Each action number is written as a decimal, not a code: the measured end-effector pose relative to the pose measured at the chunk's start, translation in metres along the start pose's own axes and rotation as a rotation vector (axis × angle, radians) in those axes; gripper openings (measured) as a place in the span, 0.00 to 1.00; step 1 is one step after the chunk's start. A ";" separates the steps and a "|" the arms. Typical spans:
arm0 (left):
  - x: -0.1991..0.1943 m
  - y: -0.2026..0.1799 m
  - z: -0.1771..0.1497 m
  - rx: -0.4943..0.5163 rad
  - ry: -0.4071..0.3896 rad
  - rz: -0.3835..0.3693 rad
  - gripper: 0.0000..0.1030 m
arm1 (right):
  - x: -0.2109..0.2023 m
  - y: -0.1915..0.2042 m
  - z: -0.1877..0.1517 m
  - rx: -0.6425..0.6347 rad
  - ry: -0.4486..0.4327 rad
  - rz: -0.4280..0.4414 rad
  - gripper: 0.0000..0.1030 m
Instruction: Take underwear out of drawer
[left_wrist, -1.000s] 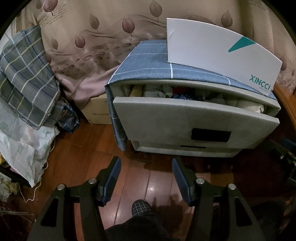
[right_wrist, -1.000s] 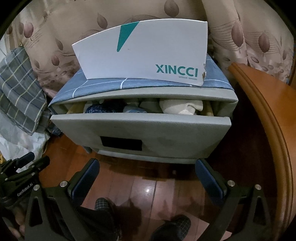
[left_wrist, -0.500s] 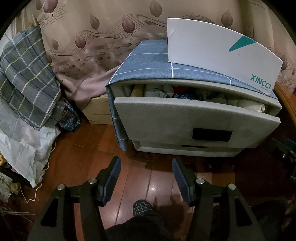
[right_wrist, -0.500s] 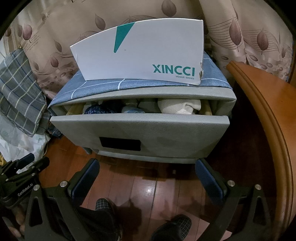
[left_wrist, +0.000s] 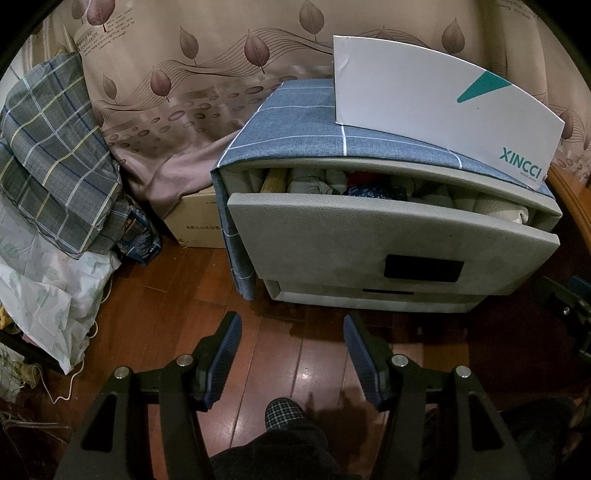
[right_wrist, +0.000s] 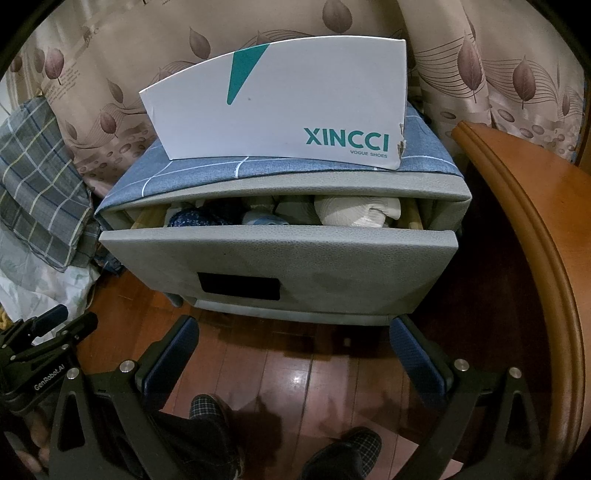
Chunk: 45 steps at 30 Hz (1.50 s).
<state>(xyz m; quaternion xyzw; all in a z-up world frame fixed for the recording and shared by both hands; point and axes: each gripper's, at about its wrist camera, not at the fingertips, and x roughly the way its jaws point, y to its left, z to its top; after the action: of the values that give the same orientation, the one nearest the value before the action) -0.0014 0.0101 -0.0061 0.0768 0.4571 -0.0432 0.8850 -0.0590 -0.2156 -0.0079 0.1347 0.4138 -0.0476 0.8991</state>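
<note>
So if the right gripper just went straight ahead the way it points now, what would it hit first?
Most likely the grey front panel of the open drawer, which fills the line ahead of the open right gripper. The clothes lie behind and above it; depth is unclear.

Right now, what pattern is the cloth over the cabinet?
Blue cloth with thin white grid lines; clearest in the right wrist view.

White shoe box (right_wrist: 280, 99) on top of the nightstand: "XINCCI" in teal, "VOGUE SHOES" below it, at box's 4 o'clock; left claw (right_wrist: 44, 354) body at 8 o'clock reads "GenRobot.AI"; curtain (left_wrist: 96, 35) print and cardboard carton (left_wrist: 199, 225) text illegible.
</note>
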 end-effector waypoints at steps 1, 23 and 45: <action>0.001 -0.002 0.001 0.000 0.000 0.000 0.57 | 0.000 0.000 0.000 0.000 0.000 0.000 0.99; 0.002 -0.003 0.001 -0.005 0.002 -0.010 0.57 | -0.001 0.000 -0.001 -0.009 0.003 -0.019 0.99; 0.030 0.008 0.088 -0.015 -0.087 -0.094 0.57 | 0.039 -0.005 0.068 -0.052 0.005 -0.080 0.99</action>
<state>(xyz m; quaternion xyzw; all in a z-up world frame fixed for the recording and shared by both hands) 0.0879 0.0024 0.0209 0.0466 0.4216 -0.0845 0.9016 0.0147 -0.2380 0.0039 0.0945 0.4223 -0.0723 0.8986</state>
